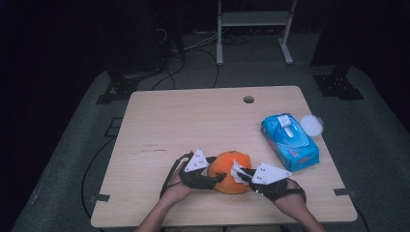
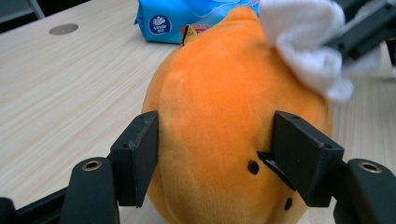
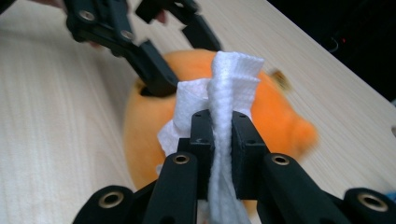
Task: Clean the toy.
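Orange plush [image 1: 231,172] sits on the near edge of the desk [image 1: 193,121], between both hands. Left gripper [image 1: 220,178] has its jaws pressed into the plush's flanks, one each side, denting the fabric; the grip looks shallow, on the soft body only. Right gripper [image 1: 240,175] has its jaws pressed together on a folded white wipe [image 3: 224,93], whose free end lies against the top of the plush. Wipe pack [image 1: 290,140] and its round lid [image 1: 311,124] lie well apart, toward the far right.

Risks, as judged:
- Plush is soft and round; a wiping stroke could roll or squeeze it out of the left jaws, since they hold stuffing rather than anything firm.
- Wipe is pinched in a narrow band; drag on the fuzzy pile could pull it free or bunch it up.
- The two grippers work close together; a long stroke toward the left jaws could knock them.
- Plush is near the desk's front edge; a shove toward the person could tip it off.
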`<state>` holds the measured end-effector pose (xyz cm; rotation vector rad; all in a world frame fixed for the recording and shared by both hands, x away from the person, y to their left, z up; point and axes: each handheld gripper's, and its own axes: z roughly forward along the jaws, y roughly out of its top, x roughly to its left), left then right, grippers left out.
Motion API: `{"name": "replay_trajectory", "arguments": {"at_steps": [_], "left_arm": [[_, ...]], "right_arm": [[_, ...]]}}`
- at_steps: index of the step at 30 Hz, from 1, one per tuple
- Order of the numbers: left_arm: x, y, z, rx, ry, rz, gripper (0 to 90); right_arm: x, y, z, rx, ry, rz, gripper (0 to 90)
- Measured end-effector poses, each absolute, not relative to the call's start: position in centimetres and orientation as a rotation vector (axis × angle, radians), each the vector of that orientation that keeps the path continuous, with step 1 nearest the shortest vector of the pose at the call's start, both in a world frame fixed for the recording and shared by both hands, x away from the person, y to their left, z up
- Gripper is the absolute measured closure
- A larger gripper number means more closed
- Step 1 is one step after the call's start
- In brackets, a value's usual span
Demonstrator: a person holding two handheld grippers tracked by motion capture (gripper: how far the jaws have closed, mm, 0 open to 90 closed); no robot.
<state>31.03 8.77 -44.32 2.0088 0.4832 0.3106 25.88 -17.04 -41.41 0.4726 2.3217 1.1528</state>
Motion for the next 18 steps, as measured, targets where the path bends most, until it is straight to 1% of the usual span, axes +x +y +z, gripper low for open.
{"name": "replay_trajectory", "arguments": {"at_steps": [1, 4, 6, 11, 13, 17, 18], "left_arm": [[31.0, 8.8, -44.3, 2.009, 0.483, 0.311, 33.4], [31.4, 9.2, -44.6, 1.994, 0.511, 0.283, 33.4], [31.4, 9.2, -44.7, 1.994, 0.517, 0.282, 33.3], [31.6, 9.4, -44.9, 1.996, 0.527, 0.264, 33.2], [31.5, 9.3, -44.9, 2.004, 0.510, 0.270, 34.3], [31.1, 8.7, -45.1, 2.011, 0.464, 0.276, 35.3], [31.0, 8.5, -45.0, 2.018, 0.454, 0.295, 35.3]], "right_arm": [[25.9, -17.0, -41.4, 0.473, 2.322, 1.153, 80.0], [26.6, -18.8, -41.9, 0.563, 2.318, 1.126, 80.1], [26.3, -19.7, -42.4, 0.571, 2.346, 1.096, 80.1], [25.7, -19.4, -43.0, 0.521, 2.453, 1.086, 80.1], [25.8, -19.5, -42.9, 0.515, 2.480, 1.106, 80.2], [27.3, -19.8, -41.1, 0.605, 2.343, 1.209, 80.1], [27.6, -19.8, -40.9, 0.620, 2.325, 1.221, 80.1]]}}
